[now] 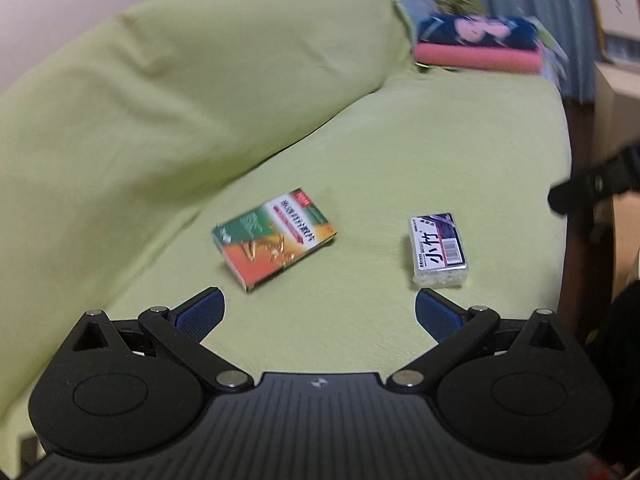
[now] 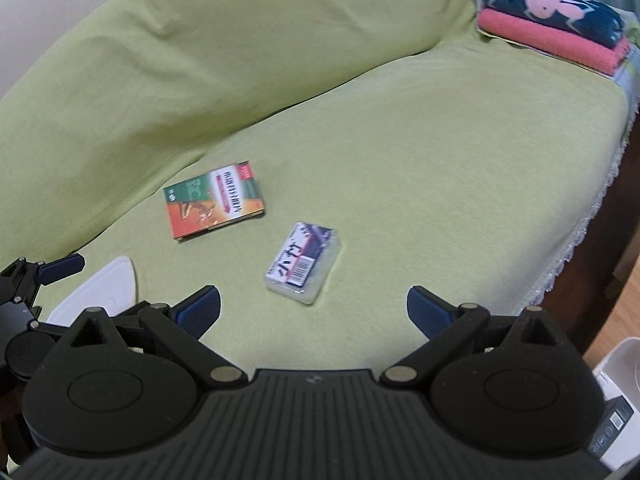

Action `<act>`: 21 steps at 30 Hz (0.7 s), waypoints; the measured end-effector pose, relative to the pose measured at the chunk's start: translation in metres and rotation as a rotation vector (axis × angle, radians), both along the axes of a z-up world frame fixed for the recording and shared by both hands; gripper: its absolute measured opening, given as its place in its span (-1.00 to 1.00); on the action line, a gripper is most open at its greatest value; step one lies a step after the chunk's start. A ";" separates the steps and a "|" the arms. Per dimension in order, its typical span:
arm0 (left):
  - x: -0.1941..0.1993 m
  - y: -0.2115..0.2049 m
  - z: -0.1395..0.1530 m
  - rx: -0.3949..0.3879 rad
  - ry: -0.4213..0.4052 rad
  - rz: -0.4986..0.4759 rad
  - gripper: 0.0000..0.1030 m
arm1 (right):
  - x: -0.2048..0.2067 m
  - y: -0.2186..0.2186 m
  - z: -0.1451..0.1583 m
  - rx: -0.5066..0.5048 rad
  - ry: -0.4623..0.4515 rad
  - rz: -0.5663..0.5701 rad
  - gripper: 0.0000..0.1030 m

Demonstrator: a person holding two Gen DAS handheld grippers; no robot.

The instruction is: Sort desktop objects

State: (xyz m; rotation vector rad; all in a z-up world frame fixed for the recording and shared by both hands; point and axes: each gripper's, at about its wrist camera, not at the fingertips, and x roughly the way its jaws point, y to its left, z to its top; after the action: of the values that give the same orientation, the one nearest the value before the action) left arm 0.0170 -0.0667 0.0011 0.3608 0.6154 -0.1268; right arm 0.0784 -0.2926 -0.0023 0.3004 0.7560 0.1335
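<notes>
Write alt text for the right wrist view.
The open right gripper hovers over a green-covered sofa, just short of a clear plastic box. A green and orange carton lies beyond to the left, folded towels sit far right, and the left gripper shows at the left edge.

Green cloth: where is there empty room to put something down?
The biggest bare patch of the green cloth lies between the clear plastic box and the folded towels. A narrower strip runs between the green-and-orange box and the clear box. It is more crowded at the near left, by the white board.
</notes>
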 end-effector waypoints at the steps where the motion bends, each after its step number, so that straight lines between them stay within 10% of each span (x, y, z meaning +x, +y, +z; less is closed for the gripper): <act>1: 0.000 0.003 0.000 -0.005 0.004 0.013 0.99 | 0.001 0.002 0.000 -0.002 0.000 0.006 0.92; 21: 0.000 0.024 -0.022 -0.059 0.026 0.111 0.99 | 0.012 0.024 -0.006 -0.028 -0.004 0.053 0.92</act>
State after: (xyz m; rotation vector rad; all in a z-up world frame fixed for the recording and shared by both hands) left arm 0.0166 -0.0428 -0.0211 0.2678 0.6551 -0.0430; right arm 0.0905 -0.2688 -0.0086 0.2533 0.7612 0.1733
